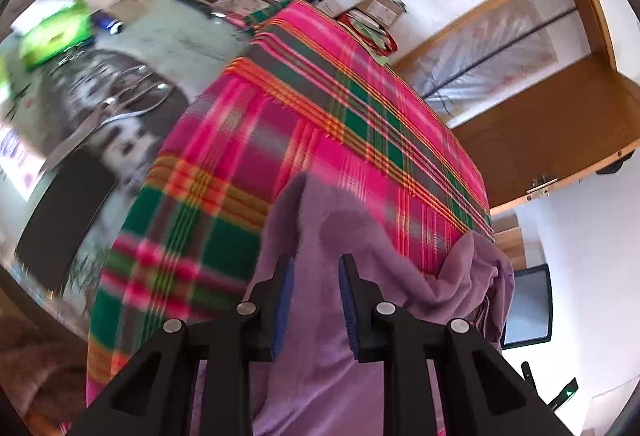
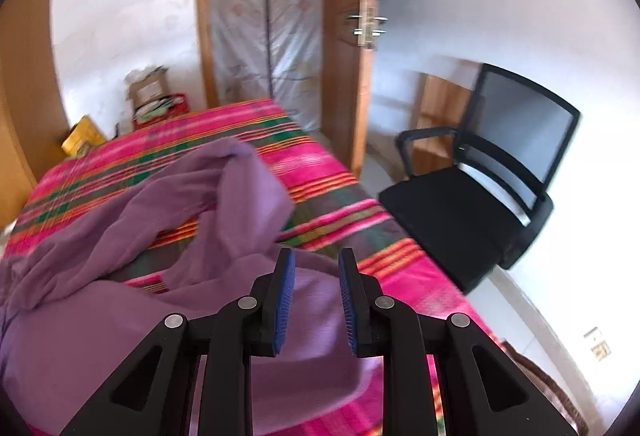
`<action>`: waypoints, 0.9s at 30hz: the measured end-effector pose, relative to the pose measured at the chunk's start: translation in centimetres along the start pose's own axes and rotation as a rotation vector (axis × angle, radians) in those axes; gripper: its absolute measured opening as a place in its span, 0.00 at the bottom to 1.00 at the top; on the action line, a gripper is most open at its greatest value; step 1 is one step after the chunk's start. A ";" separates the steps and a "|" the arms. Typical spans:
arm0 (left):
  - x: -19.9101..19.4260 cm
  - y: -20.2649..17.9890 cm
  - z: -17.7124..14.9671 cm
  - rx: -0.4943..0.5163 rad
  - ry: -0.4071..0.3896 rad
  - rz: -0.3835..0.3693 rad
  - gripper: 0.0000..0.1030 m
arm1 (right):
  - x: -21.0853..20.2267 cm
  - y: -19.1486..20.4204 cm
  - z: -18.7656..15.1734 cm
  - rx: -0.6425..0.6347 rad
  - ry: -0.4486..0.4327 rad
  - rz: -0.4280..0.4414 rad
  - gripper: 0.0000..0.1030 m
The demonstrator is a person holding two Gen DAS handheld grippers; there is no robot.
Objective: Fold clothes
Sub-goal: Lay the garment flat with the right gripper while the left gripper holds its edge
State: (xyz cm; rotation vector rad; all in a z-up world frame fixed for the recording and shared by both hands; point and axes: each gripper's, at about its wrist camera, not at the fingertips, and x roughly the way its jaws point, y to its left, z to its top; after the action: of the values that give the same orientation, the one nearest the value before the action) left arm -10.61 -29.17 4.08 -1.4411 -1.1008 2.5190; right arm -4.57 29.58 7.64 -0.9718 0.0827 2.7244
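Purple garment (image 2: 120,244) sits rumpled on the plaid bed (image 2: 328,172), left gripper (image 1: 316,304) and right gripper (image 2: 314,300) jaws both part-open above it holding nothing, so probably between folds, next grabbing an edge.

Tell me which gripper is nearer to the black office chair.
Right. The right gripper is over the purple garment with the chair just beyond the bed's edge; the left gripper view shows no chair.
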 end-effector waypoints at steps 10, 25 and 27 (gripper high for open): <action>4.3 -0.8 3.2 0.005 0.063 0.038 0.28 | 2.0 5.9 0.5 -0.099 0.029 0.083 0.23; 8.6 1.1 5.1 -0.150 0.243 -0.145 0.26 | 5.2 12.2 1.4 -0.196 0.067 0.160 0.23; 8.6 1.4 5.2 -0.164 0.232 -0.156 0.11 | 5.5 13.0 1.6 -0.215 0.066 0.167 0.23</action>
State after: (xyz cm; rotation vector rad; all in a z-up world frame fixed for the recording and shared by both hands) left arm -19.08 -30.06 -1.50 -1.5679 -1.3422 2.1380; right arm -12.92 18.36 4.99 -1.1613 -0.1260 2.8996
